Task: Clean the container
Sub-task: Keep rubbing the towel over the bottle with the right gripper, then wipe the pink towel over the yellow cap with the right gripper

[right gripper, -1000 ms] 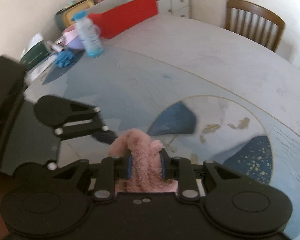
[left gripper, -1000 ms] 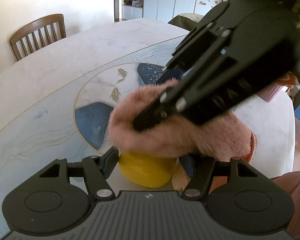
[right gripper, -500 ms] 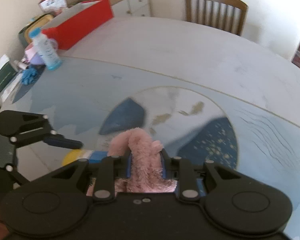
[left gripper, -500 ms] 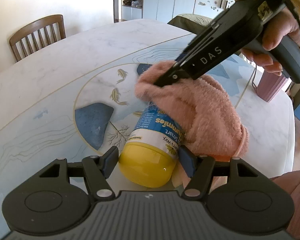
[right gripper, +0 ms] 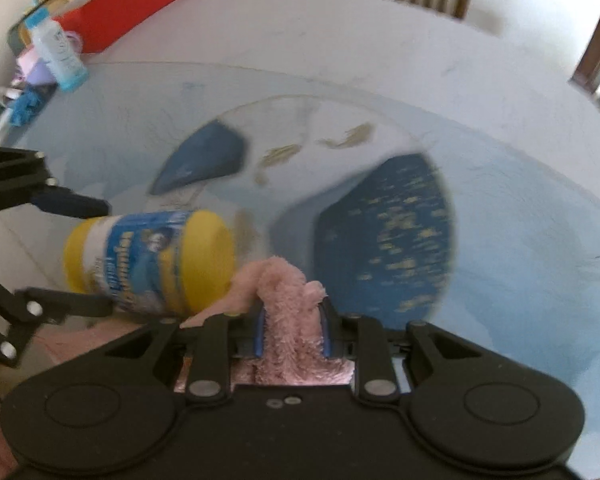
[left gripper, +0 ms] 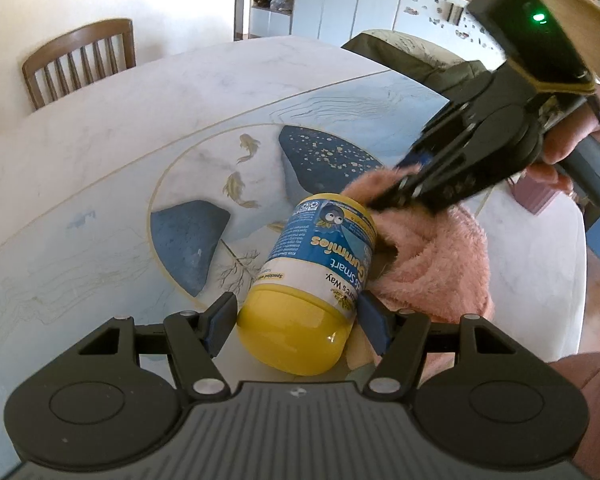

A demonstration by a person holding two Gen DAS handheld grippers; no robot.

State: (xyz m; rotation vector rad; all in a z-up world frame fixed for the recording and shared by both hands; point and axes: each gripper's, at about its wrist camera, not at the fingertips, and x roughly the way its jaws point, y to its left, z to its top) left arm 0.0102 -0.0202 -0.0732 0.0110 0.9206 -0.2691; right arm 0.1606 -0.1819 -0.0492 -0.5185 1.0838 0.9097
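Container (left gripper: 320, 268), a yellow jar with a blue and white gummies label, is held above the near part of the desk (left gripper: 100, 160), over its painted ring of fish and blue stones. The left tongs (left gripper: 296, 322) are spread about as wide as the jar and grip it by its rounded yellow end, one blue pad (left gripper: 220, 316) on each side. The jar's long axis runs away from those tongs, with the flat yellow base pointing to the far side of the desk and tipped a little to the right; the print on the label reads upside down from the left wrist view.

The right tongs (right gripper: 294, 330) are nearly closed, pinching a bunch of fluffy pink cloth (right gripper: 288, 308) between their blue pads. In the left wrist view the right tongs (left gripper: 396, 188) come in from the right, with a person's hand (left gripper: 568, 148) on the handle, and the pink cloth (left gripper: 432, 256) lies against the jar's right side near its far end and hangs down beside it. From the right wrist view the jar (right gripper: 152, 260) lies crosswise just left of the cloth, touching it, though that picture is blurred.

A wooden chair (left gripper: 80, 60) stands at the far left of the desk.
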